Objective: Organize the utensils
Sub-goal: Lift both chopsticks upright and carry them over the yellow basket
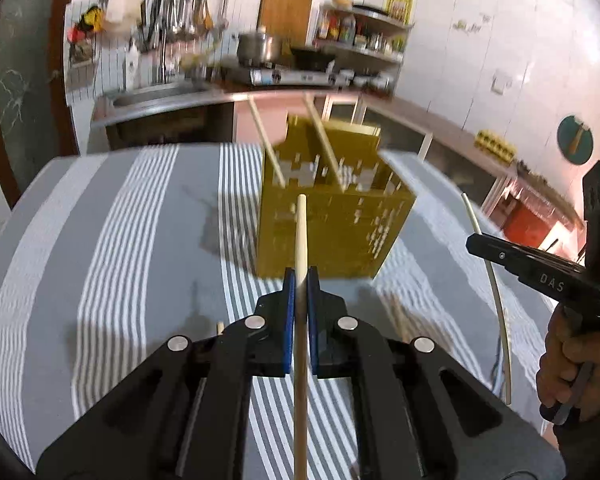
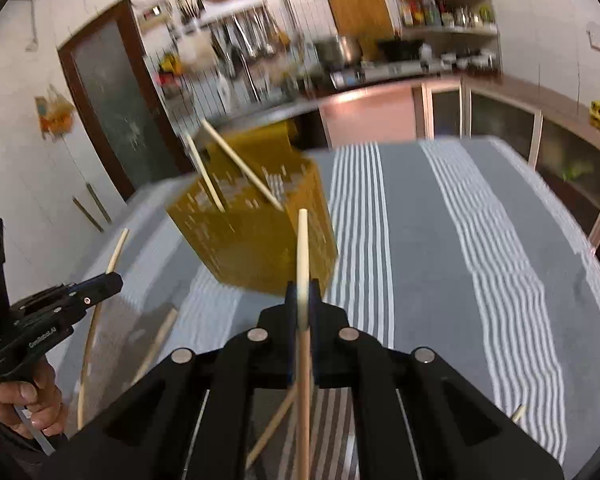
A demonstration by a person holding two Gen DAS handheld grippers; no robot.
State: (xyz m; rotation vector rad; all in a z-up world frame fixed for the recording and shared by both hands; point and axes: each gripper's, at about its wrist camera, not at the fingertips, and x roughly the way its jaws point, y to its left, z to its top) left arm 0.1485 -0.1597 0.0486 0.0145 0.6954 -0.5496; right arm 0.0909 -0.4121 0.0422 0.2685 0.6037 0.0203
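L gripper [image 1: 300, 280] angled down, clamped on chopstick [image 1: 301, 240]; R gripper [image 2: 302, 292] likewise, gripping another chopstick [image 2: 303, 248]; yellow holder [image 1: 332, 216] ahead

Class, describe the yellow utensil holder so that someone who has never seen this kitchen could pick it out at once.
Start at the table covered by the grey and white striped cloth. Near its far edge, towards the kitchen counter, stands the yellow holder, a tall boxy container with small cut-out slots in its walls. It is the only upright thing on the cloth, and two wooden sticks lean out of its top.
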